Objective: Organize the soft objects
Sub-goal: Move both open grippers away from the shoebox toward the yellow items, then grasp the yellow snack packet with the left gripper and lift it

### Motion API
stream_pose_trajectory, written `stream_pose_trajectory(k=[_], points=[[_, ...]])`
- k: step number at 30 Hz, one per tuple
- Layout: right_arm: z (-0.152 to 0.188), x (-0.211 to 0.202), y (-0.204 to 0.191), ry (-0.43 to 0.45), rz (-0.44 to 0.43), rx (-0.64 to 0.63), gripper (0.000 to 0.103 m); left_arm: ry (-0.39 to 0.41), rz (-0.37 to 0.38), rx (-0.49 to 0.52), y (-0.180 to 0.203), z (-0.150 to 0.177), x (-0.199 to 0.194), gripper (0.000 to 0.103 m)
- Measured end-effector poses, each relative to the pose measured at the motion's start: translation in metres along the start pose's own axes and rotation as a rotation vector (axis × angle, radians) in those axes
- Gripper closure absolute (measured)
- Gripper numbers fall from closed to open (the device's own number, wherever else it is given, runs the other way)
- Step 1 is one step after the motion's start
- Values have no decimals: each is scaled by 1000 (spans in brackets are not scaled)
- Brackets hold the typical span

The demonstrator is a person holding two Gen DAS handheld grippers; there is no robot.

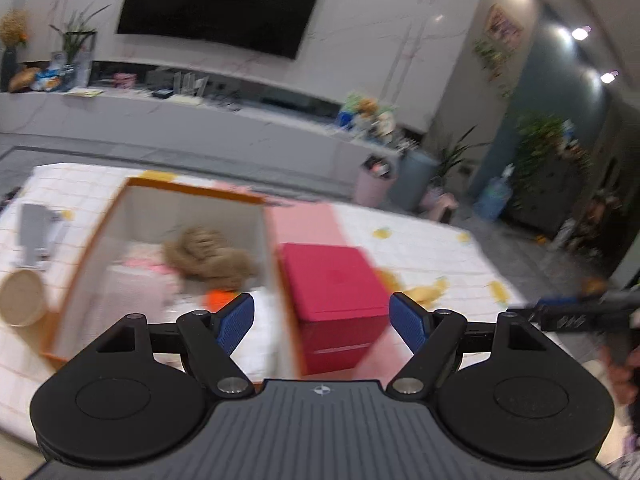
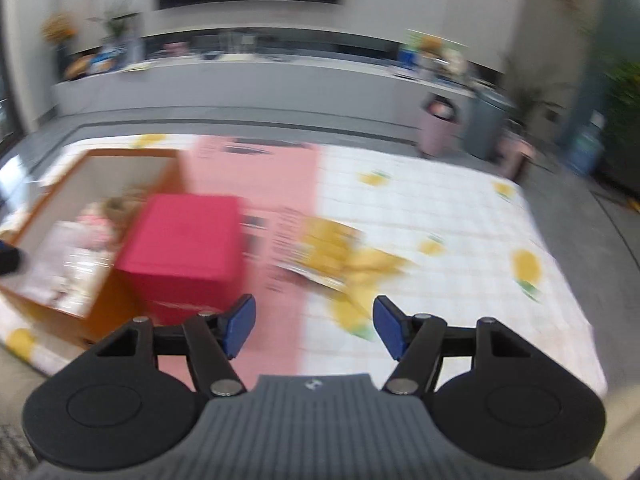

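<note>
Holding both claws spread with nothing between the blue pads, I look down over a surface (image 2: 460,208) covered in a white checked cloth with yellow fruit prints and a pink strip down the middle. My left claw (image 1: 321,316) hangs above the near edge, its pads well apart, framing a red box (image 1: 334,292) that stands closed on the pink strip. Just left of the red box, touching or nearly so, sits an open orange-rimmed box (image 1: 100,236) with pale inner walls. Inside it lie a brown plush toy (image 1: 208,256), something soft and pink (image 1: 140,264) beside that, and a small orange thing (image 1: 218,298) at the near side; motion blur hides finer detail. A round tan basket (image 1: 22,298) rests on the cloth to the left of the open box. My right claw (image 2: 315,322) is also wide apart and empty. Beyond its pads a yellow plush toy (image 2: 360,268) lies on the cloth, right of the red box and at the border of the pink strip, too blurred to tell its shape.
</note>
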State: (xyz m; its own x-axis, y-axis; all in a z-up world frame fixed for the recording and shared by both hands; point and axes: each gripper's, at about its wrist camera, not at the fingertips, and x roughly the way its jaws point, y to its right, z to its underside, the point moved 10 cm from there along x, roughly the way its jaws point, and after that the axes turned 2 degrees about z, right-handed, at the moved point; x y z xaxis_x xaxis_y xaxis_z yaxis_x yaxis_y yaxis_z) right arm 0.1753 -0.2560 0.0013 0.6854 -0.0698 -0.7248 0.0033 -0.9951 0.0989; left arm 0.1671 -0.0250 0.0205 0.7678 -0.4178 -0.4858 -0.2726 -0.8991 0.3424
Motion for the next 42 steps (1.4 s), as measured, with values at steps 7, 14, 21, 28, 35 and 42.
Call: stream_pose_trajectory(k=[7,14,21,28,35,42], points=[[55,39,80,-26,85,142,35,-14,40,69,61,23,48,13],[78,102,104,-22,123,72,35,-89,33,204,115,46,117,13],[76,136,107,26,10,33,31,-135,-67,326,147,57,185,13],[64,171,114,43,-62,52,26,-262,-113,255,152,50,252,13],[60,191,117,29,-68,44,25,-348,-245,193,128,37,323,13],[57,203,114,33,-55,-24,23,-385,-363,210,108,40,360,12]])
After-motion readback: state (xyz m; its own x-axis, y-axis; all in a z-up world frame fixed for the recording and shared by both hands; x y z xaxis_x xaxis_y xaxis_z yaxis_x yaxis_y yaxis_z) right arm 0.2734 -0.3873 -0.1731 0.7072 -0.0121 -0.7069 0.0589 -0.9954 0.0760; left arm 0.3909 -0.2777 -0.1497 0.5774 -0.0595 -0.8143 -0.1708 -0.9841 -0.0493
